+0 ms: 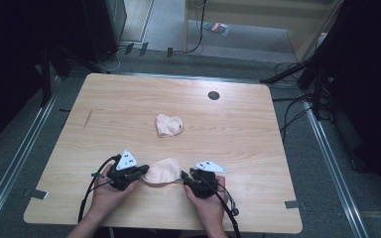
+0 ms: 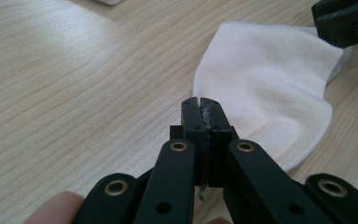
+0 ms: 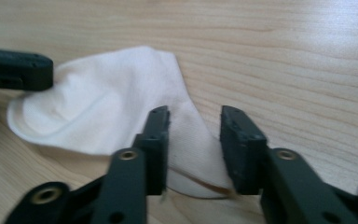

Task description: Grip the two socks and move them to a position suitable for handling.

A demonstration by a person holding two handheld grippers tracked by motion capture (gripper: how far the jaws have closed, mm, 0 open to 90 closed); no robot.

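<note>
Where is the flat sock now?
In the high view the flat sock lies near the table's front edge, between the left gripper and right gripper, nearer than the crumpled sock.

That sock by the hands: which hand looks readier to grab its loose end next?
Probably the right: its claw stands open over the sock edge, while the left claw is pinched shut.

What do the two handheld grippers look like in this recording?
Both the left gripper and the right gripper are black, each topped by a grey three-cornered plate with dark markings. Black cables trail back along the bare forearms. Close up, the linkage arms carry brass-coloured pivot rings, and the fingers are flat black blocks.
</note>
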